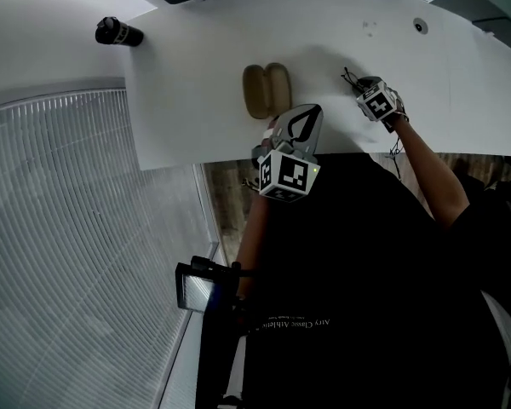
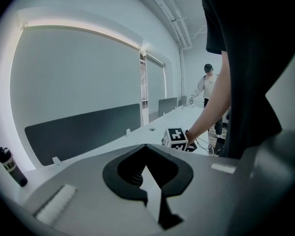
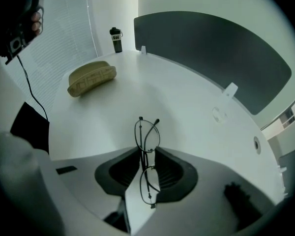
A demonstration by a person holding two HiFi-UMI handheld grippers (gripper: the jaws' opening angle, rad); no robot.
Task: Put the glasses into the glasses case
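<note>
The white, curved desk (image 1: 196, 75) stands beside window blinds (image 1: 60, 228), and a dark partition (image 3: 211, 48) runs along its far edge. The right tool (image 3: 146, 152) pinches the glasses (image 3: 147, 134) at the bridge. Their long axis runs along the jaws, with 1 lens beyond the tips. The tan glasses case (image 3: 91, 76) lies well apart, near a black bottle (image 3: 116, 39). The left tool (image 2: 146, 145) is pressed together with nothing in it.

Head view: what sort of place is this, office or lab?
Most likely an open-plan office: a long white desk with a cable grommet, a dark grey divider screen along its far edge, and slatted window blinds beside it.
</note>
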